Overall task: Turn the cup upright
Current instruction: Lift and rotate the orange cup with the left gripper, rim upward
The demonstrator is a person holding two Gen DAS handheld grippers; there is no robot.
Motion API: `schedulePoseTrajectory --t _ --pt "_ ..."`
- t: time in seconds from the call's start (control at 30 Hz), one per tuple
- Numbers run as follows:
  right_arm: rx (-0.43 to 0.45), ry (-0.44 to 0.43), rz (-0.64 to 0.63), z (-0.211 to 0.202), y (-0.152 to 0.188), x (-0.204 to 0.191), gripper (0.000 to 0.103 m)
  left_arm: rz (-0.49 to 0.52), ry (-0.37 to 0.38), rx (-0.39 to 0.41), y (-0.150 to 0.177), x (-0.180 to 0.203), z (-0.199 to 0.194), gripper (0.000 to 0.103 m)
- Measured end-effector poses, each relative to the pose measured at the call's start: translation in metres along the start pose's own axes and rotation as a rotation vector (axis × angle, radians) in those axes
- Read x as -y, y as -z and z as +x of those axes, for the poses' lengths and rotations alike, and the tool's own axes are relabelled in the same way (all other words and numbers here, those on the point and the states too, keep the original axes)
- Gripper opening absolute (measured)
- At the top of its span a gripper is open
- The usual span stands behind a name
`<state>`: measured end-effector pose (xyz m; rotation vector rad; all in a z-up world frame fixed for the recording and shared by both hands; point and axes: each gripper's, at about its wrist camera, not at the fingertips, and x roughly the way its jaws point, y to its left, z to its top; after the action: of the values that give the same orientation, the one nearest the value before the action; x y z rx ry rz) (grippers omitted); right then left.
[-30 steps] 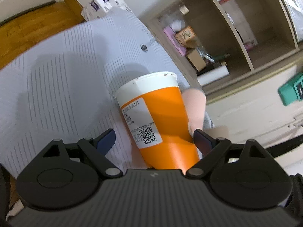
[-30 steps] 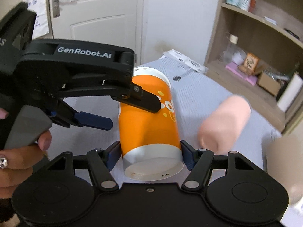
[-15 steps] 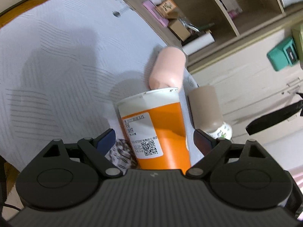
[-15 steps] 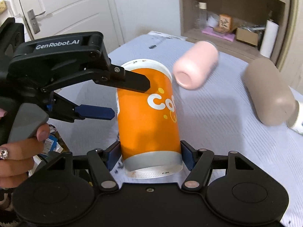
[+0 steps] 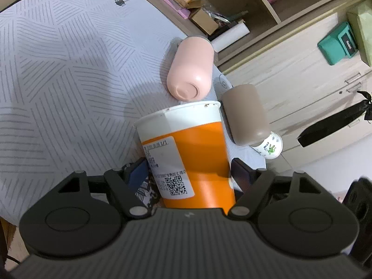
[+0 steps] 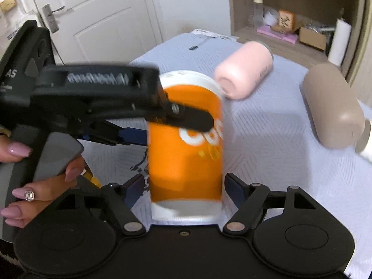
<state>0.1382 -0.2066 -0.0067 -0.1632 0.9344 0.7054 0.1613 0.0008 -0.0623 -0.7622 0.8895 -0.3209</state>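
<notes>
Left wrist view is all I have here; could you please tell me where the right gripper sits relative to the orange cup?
Observer: The right gripper straddles the orange cup at its grey-banded base end, one finger on each side.
Operator: Is it clamped on?
Observer: I cannot tell. The cup is blurred there, and thin gaps seem to show at both pads.
Operator: How does my left gripper look from that side?
Observer: The left gripper reaches in from the picture's left, with one black finger crossing the cup's front over white lettering.
</notes>
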Motion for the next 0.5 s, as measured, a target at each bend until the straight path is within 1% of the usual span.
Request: schedulePoseTrajectory --t 0.1,0.2,0.27,0.4,0.5 --pt "0.022 0.006 -0.023 0.001 -0.008 0.002 0.081 0.029 0.005 0.005 0.001 0.002 -0.002 0.076" --pt "0.030 -0.006 -0.021 0.003 -0.013 0.004 0.079 0.099 0.017 0.024 0.003 0.010 -0.007 0.074" --pt "0.042 -0.008 -0.036 0.002 -0.014 0.003 0.079 0.160 0.020 0.052 0.006 0.017 -0.013 0.073" --pt "0.101 0.022 -0.050 -0.012 -0.005 -0.004 0.079 0.255 0.062 0.080 0.011 0.032 -0.025 0.070" --pt "0.148 0.030 -0.022 -0.023 0.003 -0.001 0.078 0.327 0.077 0.087 0.016 0.044 -0.031 0.069"
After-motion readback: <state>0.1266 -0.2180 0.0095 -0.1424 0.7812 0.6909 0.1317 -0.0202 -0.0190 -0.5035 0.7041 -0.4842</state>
